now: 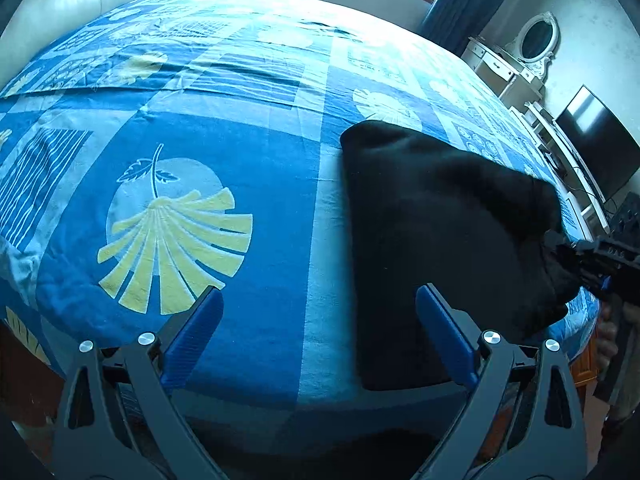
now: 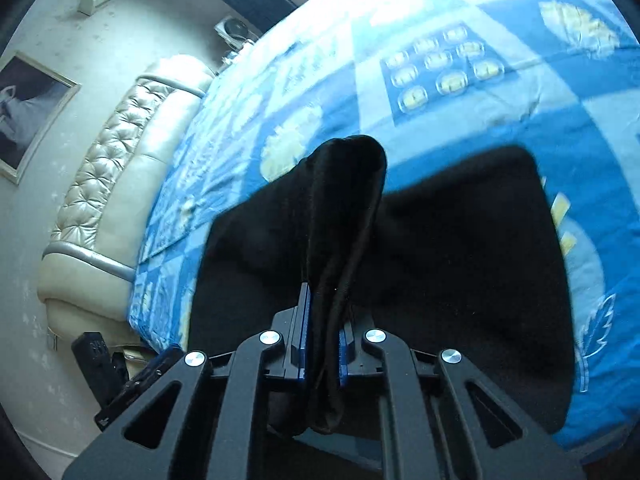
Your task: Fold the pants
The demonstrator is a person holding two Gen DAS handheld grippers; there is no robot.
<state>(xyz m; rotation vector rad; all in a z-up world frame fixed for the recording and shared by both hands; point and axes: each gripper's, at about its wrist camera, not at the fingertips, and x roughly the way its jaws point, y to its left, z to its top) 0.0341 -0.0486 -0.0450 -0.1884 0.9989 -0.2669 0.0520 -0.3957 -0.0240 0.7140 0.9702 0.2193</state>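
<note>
The black pants lie on the blue patterned bedspread, filling the right-centre of the left wrist view as a compact, roughly rectangular bundle. Judged from this shape, most of the folding is already done.

The right gripper has its blue pads pressed together on a bunched ridge of the pants' cloth, which rises between them to the centre of the right wrist view. In the left wrist view the same gripper sits at the right edge of the frame, holding the bundle's right corner raised off the bedspread. The likely purpose is to carry that side over for another fold, or to drag the bundle square (which of the two cannot be told).

The left gripper stands spread wide and holds nothing. Its right pad overlaps the bundle's near left part low in the frame; whether it touches the cloth cannot be told. It appears placed to pin or catch that edge.

The pants' left edge runs straight from upper centre to lower centre of the left wrist view. To its left the bedspread is bare cloth, giving ample room for a fold in that direction. At the right of that frame the bed's edge lies close behind the raised corner, so room there is scant.
</note>
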